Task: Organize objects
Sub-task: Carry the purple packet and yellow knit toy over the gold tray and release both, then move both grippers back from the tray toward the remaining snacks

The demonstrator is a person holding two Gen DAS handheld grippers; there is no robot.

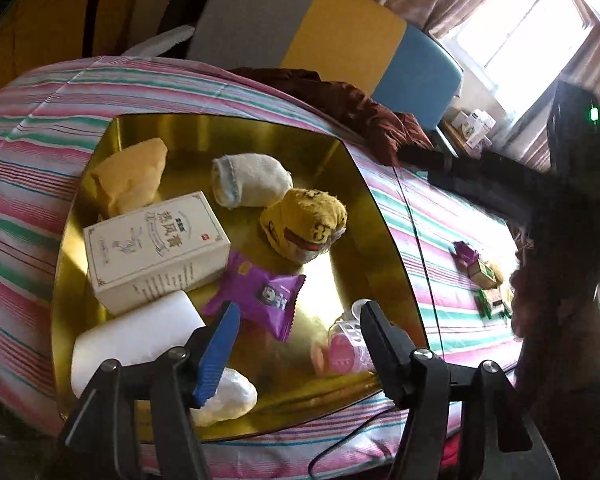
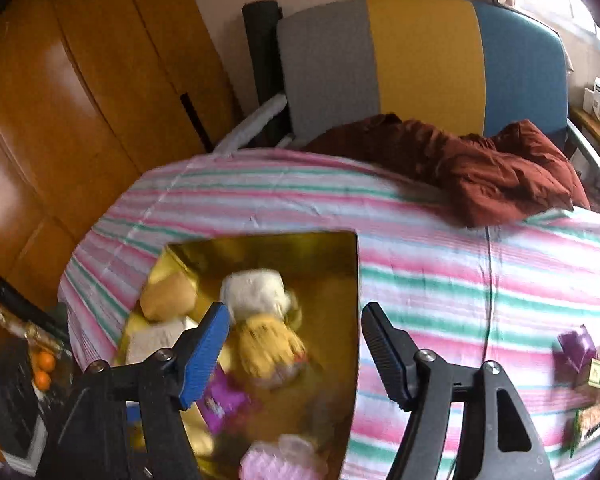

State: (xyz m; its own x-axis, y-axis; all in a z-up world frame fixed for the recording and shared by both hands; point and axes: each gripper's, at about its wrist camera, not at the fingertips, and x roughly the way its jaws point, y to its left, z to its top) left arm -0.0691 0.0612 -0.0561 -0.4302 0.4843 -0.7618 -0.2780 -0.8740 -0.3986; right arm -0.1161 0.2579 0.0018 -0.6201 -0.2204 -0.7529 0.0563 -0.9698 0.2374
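Shiny gold rectangular tray [image 1: 148,128] on striped cloth held rolled yellow sock [image 1: 304,224], purple foil snack packet [image 1: 260,296]. Left gripper [image 1: 296,336] and right gripper [image 2: 294,350] hovered spread, empty. Packet likely light, slippery, crinkly; pinch crimped edge.

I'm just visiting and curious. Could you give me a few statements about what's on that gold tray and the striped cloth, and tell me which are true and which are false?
1. The white box lies inside the gold tray. True.
2. The purple snack packet lies on the striped cloth, outside the tray. False: it is in the tray, beside the box.
3. The left gripper is clamped on the yellow sock. False: its jaws stand open and hold nothing.
4. A dark red garment lies at the far edge of the cloth. True.
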